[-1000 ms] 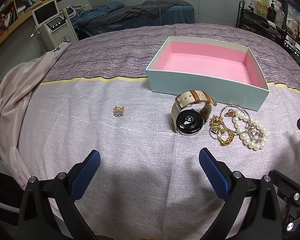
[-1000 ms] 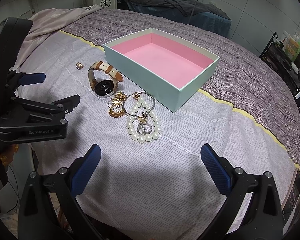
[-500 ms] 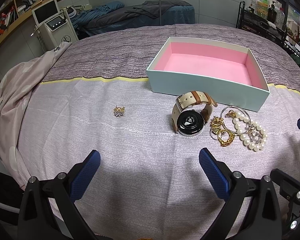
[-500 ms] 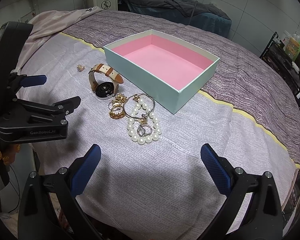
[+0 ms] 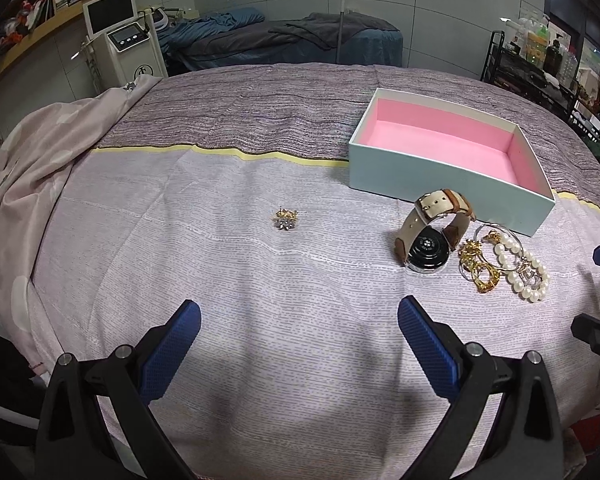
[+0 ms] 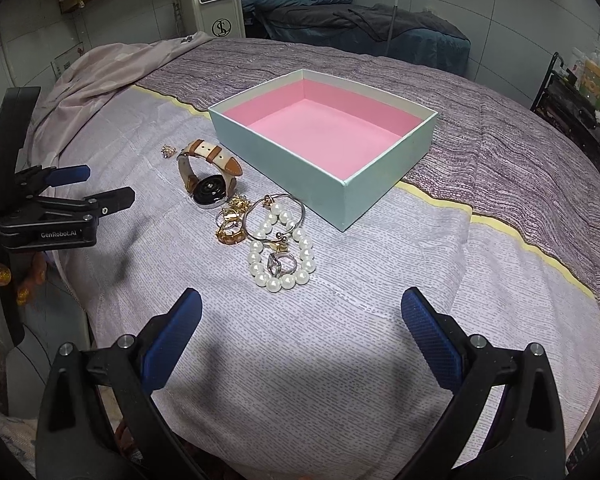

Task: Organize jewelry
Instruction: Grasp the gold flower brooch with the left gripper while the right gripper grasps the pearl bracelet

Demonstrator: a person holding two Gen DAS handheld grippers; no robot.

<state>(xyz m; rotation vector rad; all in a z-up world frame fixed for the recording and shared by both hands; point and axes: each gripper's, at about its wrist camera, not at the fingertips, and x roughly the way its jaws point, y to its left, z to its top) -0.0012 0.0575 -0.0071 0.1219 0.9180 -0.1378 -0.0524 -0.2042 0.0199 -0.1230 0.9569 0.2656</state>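
A pale green box with a pink lining (image 5: 432, 176) (image 6: 300, 160) stands open and holds nothing. In front of it lie a watch with a beige and brown strap (image 5: 430, 236) (image 6: 208, 178), gold pieces (image 5: 480, 270) (image 6: 230, 224), a thin bangle (image 6: 274, 216), a pearl bracelet (image 5: 526, 268) (image 6: 282, 256) and a silver ring (image 6: 282, 264) inside the pearls. A small gold brooch (image 5: 285, 219) (image 6: 167, 150) lies apart to the left. My left gripper (image 5: 300, 340) is open and empty above the bedspread; it also shows in the right wrist view (image 6: 100, 184). My right gripper (image 6: 300, 328) is open and empty, just short of the pearls.
The jewelry lies on a lilac and purple bedspread (image 5: 260, 300) with a yellow stripe. A pink blanket (image 5: 32, 152) is bunched at the left edge. A white machine (image 5: 128, 48), a dark bed and a black shelf rack (image 5: 540, 76) stand beyond.
Both grippers have drawn slightly back and left, so the jewelry sits a little farther off. Nothing has been touched or taken hold of.
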